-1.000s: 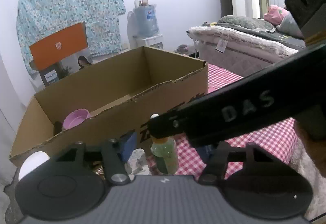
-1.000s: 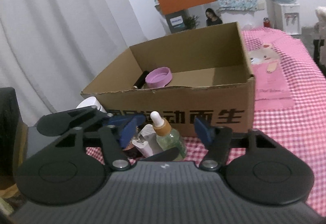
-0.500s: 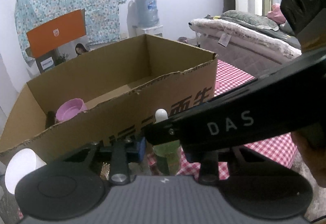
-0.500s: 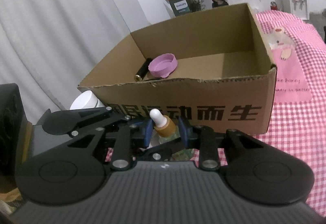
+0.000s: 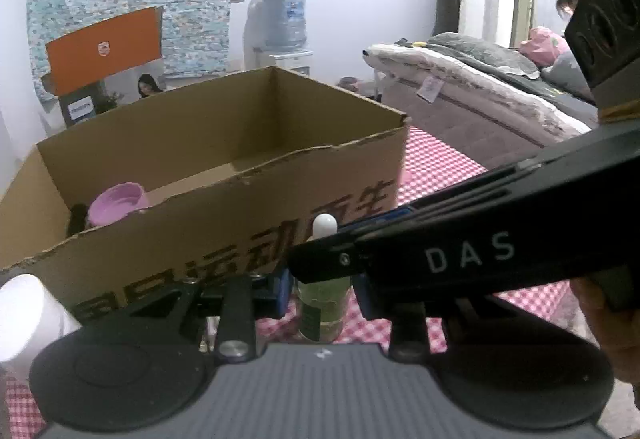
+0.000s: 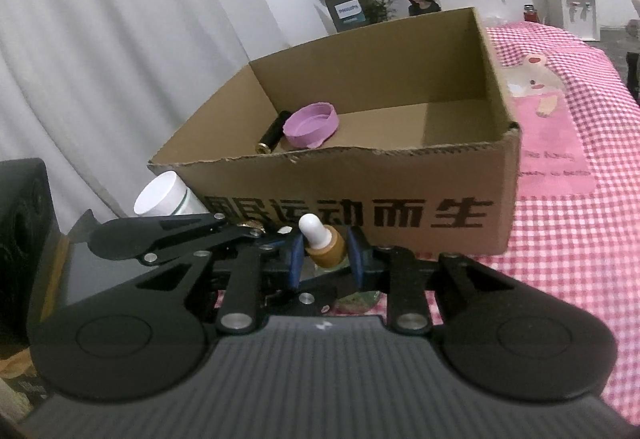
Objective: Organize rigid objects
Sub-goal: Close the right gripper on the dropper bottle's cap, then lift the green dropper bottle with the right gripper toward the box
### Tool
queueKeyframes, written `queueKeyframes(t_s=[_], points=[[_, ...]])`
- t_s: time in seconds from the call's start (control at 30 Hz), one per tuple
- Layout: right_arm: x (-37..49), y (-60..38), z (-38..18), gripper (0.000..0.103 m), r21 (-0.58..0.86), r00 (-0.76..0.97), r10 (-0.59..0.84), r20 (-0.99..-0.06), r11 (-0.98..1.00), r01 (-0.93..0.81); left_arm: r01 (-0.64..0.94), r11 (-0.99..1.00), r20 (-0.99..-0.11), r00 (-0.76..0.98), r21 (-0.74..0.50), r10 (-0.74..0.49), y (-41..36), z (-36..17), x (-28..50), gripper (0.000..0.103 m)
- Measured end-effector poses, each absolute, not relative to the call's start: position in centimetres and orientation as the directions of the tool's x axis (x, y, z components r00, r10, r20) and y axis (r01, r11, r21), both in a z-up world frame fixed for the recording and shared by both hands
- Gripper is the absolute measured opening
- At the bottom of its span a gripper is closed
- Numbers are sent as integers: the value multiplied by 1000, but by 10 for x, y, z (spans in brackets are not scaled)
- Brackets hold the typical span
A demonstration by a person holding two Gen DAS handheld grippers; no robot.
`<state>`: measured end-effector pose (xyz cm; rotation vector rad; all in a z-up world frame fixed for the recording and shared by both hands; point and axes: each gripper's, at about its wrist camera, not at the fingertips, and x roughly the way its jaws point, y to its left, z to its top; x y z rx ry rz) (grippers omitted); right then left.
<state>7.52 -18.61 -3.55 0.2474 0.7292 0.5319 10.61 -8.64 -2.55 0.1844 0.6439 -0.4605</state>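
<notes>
We see both grippers closing on one dropper bottle [image 6: 322,245] that stands upright on the pink checked cloth [image 6: 580,247], just in front of the cardboard box [image 6: 400,211]. In the right wrist view the right gripper [image 6: 325,261] has its blue pads [image 6: 297,259] pressed against the bottle's tan collar, one on each side, with the white bulb rising above them; its jaws are closing on that collar. In the left wrist view the left gripper [image 5: 322,289] sits lower, its jaws closing around the green glass body of the same bottle [image 5: 323,303], and the right gripper's black arm crosses above it. We see the left pad touching the glass; the other pad is partly hidden. Inside the box lie a pink lid [image 6: 311,125] and a black tube with a gold end [image 6: 273,132], both at its left end. A white jar [image 6: 166,195] lies tilted beside the box's left front corner
</notes>
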Motion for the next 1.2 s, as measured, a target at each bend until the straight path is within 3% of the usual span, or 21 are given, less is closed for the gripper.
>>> queueKeyframes(t_s=[0.33,1.2], points=[[49,-211,-30,22,382,661,490,-569,869,-315,529,849,-598,687,21,-413,-112,-24,91,33],[45,-213,-38,24,373,652,476,-590,877,-303,556,831,-621,662,30,-420,-118,-56,89,35]])
